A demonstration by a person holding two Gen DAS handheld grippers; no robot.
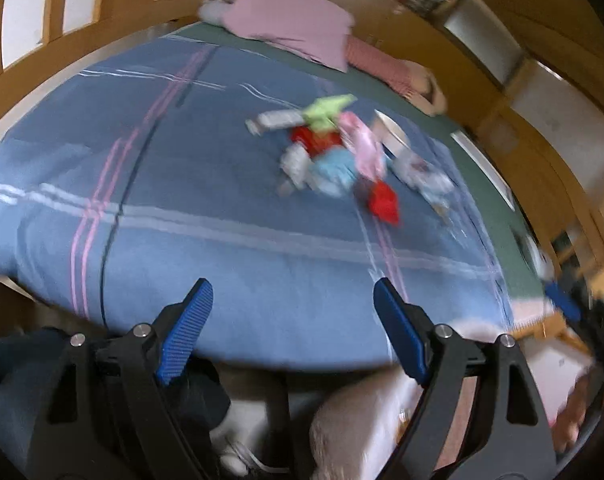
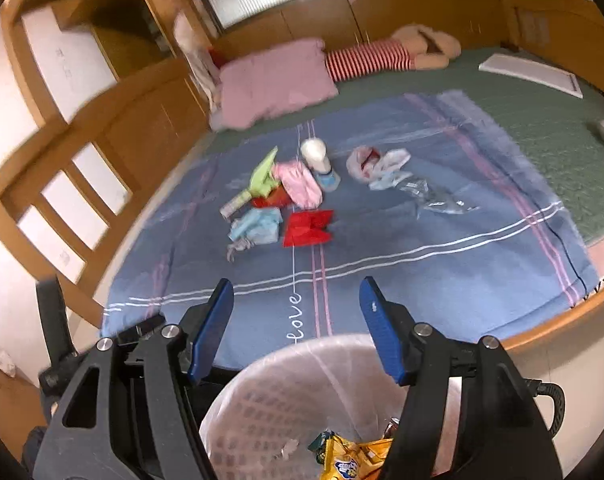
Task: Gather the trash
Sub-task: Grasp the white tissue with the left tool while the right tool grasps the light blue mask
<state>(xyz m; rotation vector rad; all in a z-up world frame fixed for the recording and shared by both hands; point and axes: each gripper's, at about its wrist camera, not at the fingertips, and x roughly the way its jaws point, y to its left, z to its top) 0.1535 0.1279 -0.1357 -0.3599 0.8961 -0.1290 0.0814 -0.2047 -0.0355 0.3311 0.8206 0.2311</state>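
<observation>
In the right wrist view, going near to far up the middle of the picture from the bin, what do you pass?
Lined waste basket with a yellow wrapper inside → the word "love" on the blue blanket → red wrapper → pink wrapper → white bottle → pink pillow.

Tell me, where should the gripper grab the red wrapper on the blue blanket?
Probably by the raised, crumpled middle of the red wrapper, coming down from above with one finger on each side. It lies nearly flat on the blanket, so its edges give little to pinch.
</observation>
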